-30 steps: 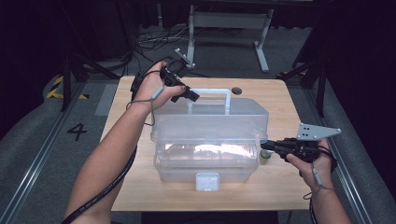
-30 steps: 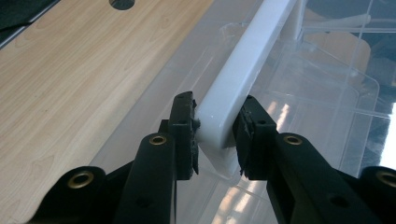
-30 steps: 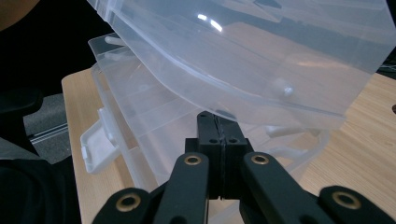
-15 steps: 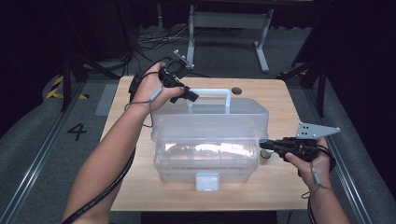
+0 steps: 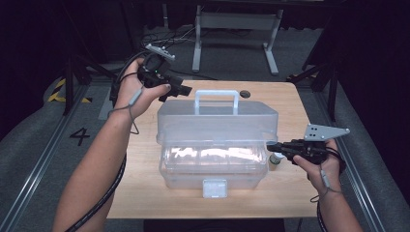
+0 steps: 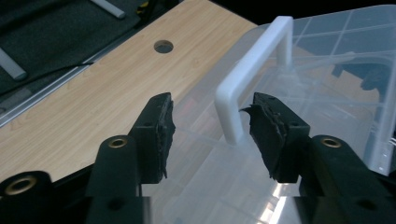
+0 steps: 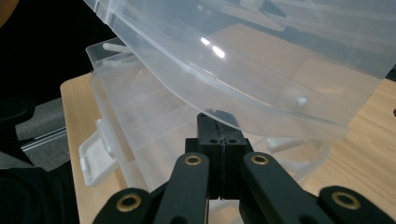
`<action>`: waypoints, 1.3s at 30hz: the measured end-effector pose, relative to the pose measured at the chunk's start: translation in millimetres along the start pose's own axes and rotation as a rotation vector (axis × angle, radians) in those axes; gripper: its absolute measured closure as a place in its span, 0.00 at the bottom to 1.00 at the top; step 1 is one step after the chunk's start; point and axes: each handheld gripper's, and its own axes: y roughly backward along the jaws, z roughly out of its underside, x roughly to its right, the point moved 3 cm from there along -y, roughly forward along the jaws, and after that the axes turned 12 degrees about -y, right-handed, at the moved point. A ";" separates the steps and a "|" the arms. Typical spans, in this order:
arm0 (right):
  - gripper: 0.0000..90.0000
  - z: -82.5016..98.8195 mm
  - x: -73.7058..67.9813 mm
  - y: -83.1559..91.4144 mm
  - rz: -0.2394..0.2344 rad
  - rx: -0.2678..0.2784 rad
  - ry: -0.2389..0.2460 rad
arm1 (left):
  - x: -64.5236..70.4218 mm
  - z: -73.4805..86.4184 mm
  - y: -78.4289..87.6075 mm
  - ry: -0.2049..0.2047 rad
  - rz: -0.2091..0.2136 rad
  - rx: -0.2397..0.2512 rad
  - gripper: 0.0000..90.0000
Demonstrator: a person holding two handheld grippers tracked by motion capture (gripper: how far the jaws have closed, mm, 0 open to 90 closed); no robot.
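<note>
A clear plastic toolbox [image 5: 212, 170] stands mid-table, its lid [image 5: 217, 122] raised off the tray below. The lid carries a white handle [image 5: 216, 93]. My left gripper [image 5: 187, 89] hovers open at the handle's left end; in the left gripper view its jaws [image 6: 210, 116] stand on either side of the handle's [image 6: 252, 65] near post without touching it. My right gripper [image 5: 270, 145] is shut at the box's right side. In the right gripper view its tips [image 7: 218, 122] press up under the lid's [image 7: 261, 60] rim, above the open base [image 7: 140, 121].
A small white pot [image 5: 275, 161] sits on the table by the box's right end, under my right gripper. The box's latch [image 5: 214, 187] faces the front edge. A round hole [image 5: 245, 93] lies in the tabletop behind the handle. Dark floor and a metal stand surround the table.
My right gripper has edged a little left, in under the lid's right end. The left gripper has barely moved.
</note>
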 end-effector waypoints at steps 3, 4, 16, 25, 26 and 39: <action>1.00 -3.4 1.1 -0.7 0.000 0.006 0.002 | 5.8 1.9 15.4 -0.012 -0.028 0.051 0.81; 1.00 -4.2 1.1 -0.9 0.002 0.008 0.002 | 8.8 3.1 21.5 -0.014 -0.030 0.068 0.89; 1.00 -20.6 5.4 -4.0 0.014 0.058 -0.015 | 39.7 18.8 46.7 -0.015 -0.017 0.069 1.00; 1.00 -35.9 12.1 -6.1 0.031 0.092 -0.018 | 50.5 28.8 53.0 -0.019 -0.012 0.077 1.00; 1.00 -37.1 12.7 -6.3 0.034 0.094 -0.019 | 51.1 30.1 53.1 -0.019 -0.012 0.077 1.00; 1.00 -52.0 19.0 -11.2 0.075 0.149 -0.049 | 62.2 55.0 42.7 0.001 -0.016 0.085 1.00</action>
